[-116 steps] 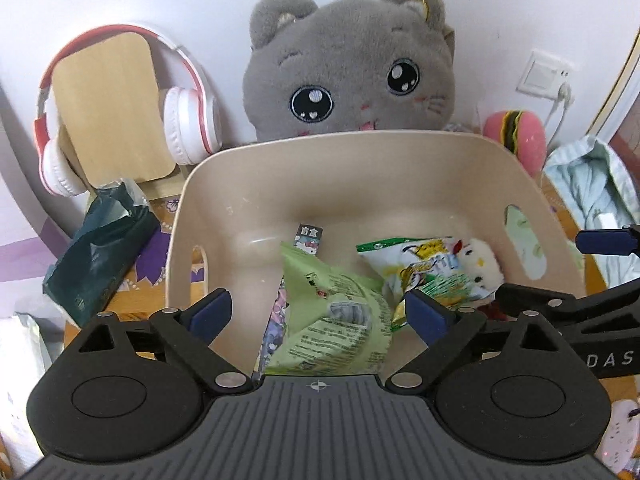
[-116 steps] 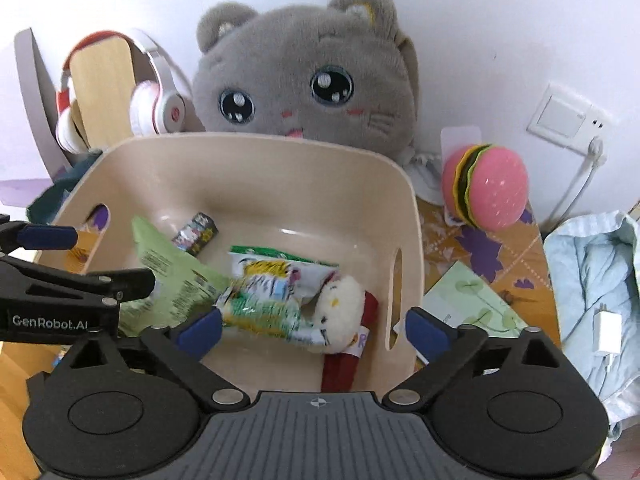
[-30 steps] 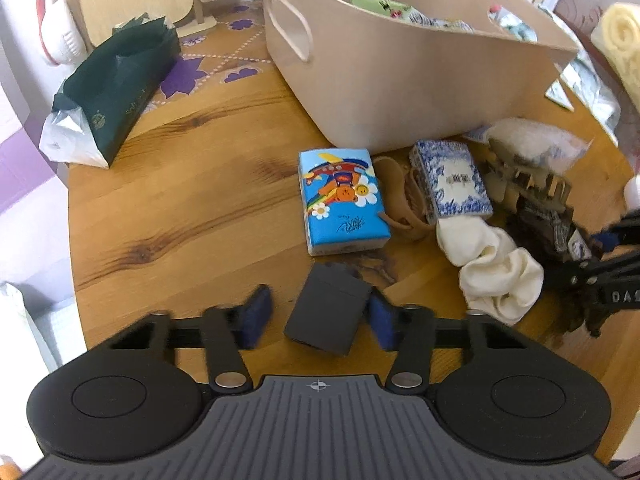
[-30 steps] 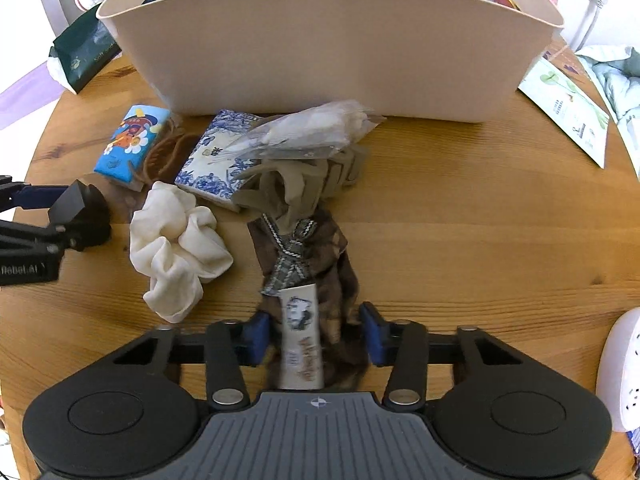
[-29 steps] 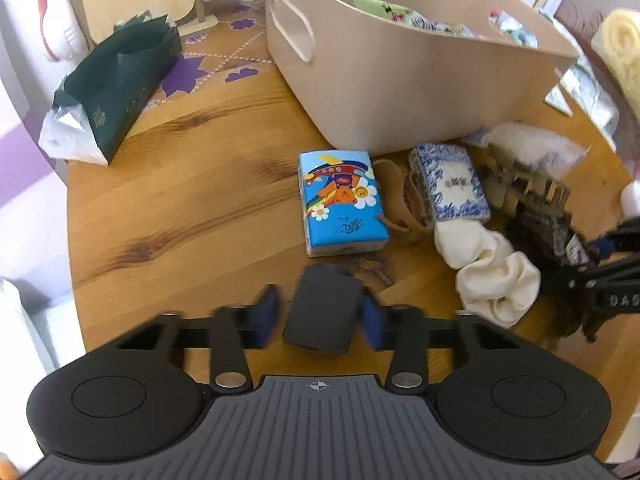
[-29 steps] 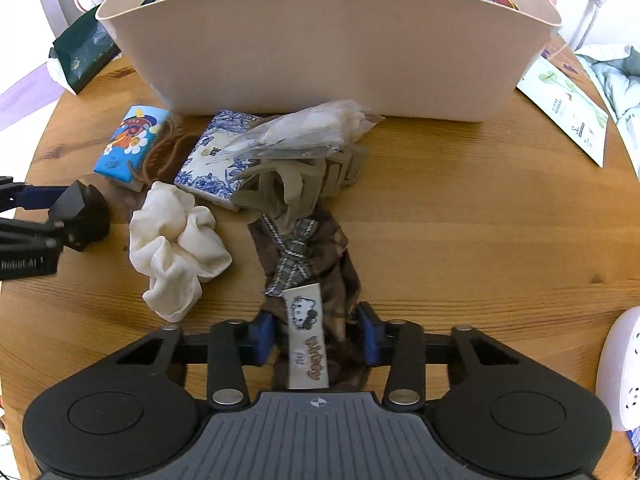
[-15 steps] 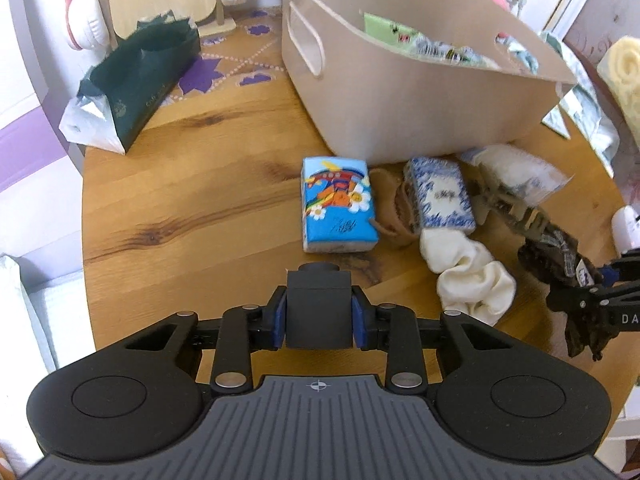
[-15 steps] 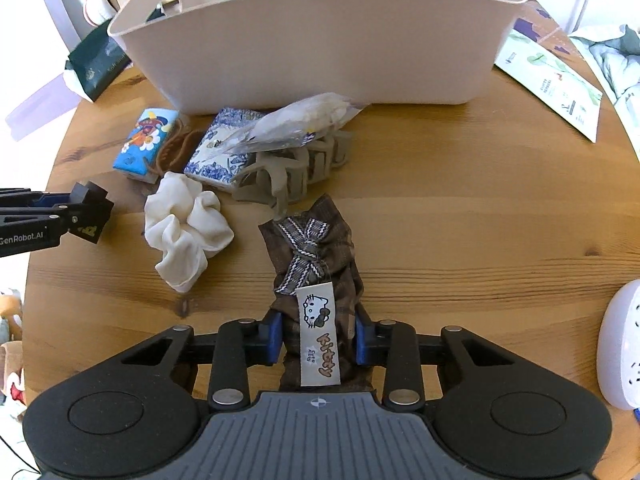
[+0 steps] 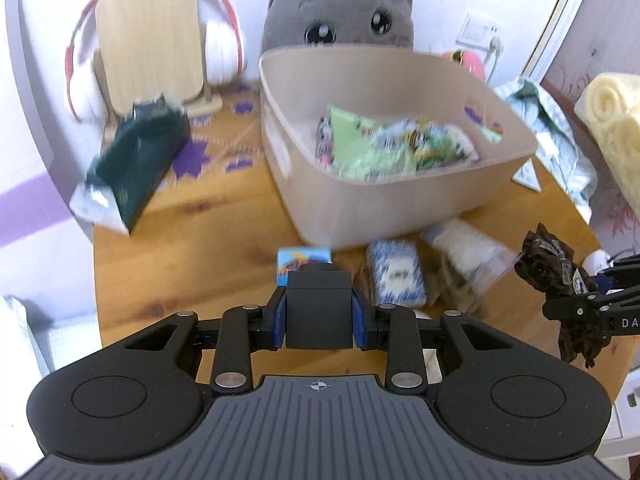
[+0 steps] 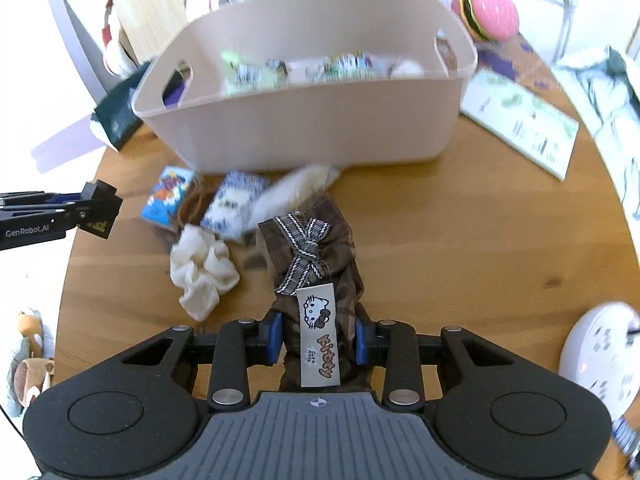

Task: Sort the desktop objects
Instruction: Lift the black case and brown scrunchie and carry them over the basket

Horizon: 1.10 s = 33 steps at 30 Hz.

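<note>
Left tool (image 9: 319, 317) clamps a stiff black box (image 9: 319, 309) by its flat sides while the right tool (image 10: 316, 338) pinches a limp brown plaid scrunchie (image 10: 316, 252) mid-fabric above the surface (image 10: 460, 248).

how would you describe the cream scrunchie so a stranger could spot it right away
Start at the beige storage bin on the round wooden table and look at the small pile in front of it. The cream scrunchie lies at the pile's near left edge, the only plain, ruffled cream fabric ring beside printed tissue packs.
</note>
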Each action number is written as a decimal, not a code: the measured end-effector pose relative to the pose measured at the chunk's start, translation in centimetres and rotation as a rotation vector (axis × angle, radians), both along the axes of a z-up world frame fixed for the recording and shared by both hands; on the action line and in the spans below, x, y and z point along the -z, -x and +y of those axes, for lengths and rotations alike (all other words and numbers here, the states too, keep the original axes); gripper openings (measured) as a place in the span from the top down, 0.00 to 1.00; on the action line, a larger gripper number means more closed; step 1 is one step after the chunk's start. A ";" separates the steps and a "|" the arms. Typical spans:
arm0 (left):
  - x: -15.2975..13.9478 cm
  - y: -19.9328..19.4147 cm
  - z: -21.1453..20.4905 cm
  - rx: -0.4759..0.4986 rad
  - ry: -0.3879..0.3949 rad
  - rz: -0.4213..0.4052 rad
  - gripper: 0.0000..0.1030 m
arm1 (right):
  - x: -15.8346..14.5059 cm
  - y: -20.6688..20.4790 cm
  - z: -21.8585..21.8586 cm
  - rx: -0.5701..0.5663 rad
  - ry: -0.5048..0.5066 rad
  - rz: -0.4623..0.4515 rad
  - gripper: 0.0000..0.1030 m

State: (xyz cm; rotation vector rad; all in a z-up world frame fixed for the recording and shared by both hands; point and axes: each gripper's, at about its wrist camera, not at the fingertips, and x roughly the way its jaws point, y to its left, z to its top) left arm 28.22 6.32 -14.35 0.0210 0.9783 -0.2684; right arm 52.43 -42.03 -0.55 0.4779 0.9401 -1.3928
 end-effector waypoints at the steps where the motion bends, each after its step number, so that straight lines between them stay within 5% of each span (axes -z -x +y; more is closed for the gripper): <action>1: -0.6 -0.2 -0.2 -0.001 0.006 -0.011 0.69 | -0.6 -0.1 -0.1 -0.010 0.012 0.005 0.69; 18: -8.0 -5.6 -3.0 0.026 0.046 -0.181 0.69 | -9.6 -2.9 -3.2 -0.135 0.196 -0.026 0.69; 26: -9.2 -7.9 -4.5 0.011 0.060 -0.211 0.69 | -11.7 -3.8 -5.7 -0.187 0.253 0.027 0.69; 33: -6.9 -11.2 -6.0 -0.024 0.084 -0.143 0.69 | -11.8 -4.3 -9.0 -0.201 0.280 0.079 0.69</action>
